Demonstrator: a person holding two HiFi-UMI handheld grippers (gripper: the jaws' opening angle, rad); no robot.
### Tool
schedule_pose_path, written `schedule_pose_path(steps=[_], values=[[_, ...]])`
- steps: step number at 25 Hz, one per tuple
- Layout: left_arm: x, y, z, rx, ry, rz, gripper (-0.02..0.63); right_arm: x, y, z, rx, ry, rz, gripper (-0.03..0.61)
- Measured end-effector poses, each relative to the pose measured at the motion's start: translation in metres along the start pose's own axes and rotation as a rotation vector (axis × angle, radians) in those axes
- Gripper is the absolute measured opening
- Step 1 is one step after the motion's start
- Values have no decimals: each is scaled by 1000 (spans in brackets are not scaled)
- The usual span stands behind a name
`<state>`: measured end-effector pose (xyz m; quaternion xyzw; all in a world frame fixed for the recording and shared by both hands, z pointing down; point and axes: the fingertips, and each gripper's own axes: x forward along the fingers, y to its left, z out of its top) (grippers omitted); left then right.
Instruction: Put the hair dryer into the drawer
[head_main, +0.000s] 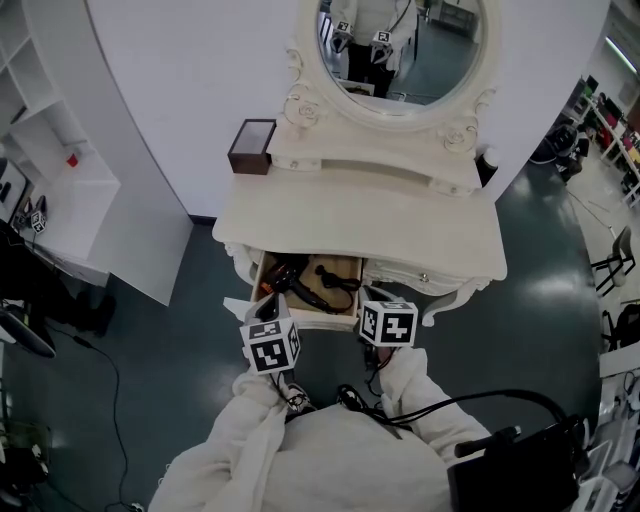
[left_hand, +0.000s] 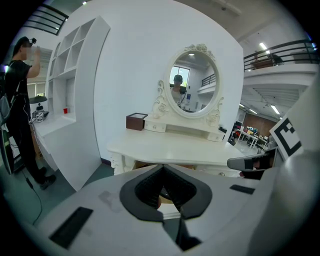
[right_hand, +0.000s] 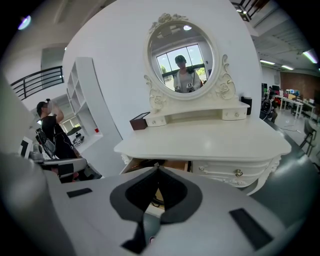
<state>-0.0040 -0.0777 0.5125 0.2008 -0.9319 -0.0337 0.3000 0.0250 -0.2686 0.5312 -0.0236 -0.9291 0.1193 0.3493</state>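
The black hair dryer (head_main: 297, 279) lies with its coiled cord inside the open wooden drawer (head_main: 302, 321) of the white dressing table (head_main: 400, 225). My left gripper (head_main: 264, 302) hovers just in front of the drawer's left half, jaws shut with nothing between them. My right gripper (head_main: 372, 297) hangs at the drawer's right front corner, also shut and empty. In the left gripper view the closed tips (left_hand: 161, 168) point at the table's front. Past the closed tips (right_hand: 157, 169) in the right gripper view, the open drawer (right_hand: 131, 165) shows.
A brown box (head_main: 251, 147) and an oval mirror (head_main: 400, 45) stand at the table's back. A closed drawer with a knob (right_hand: 239, 173) is to the right of the open one. White shelves (head_main: 60, 190) and a standing person (left_hand: 17, 100) are at the left.
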Motion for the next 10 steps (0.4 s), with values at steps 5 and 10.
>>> schedule_pose_path(steps=[5,10], values=[[-2,2,0,-3,1,3,1,-1,3,3,-15,-4,0,60],[-5,7,-1,-3,1,7,2,-3,6,3,-24,-7,1,60]])
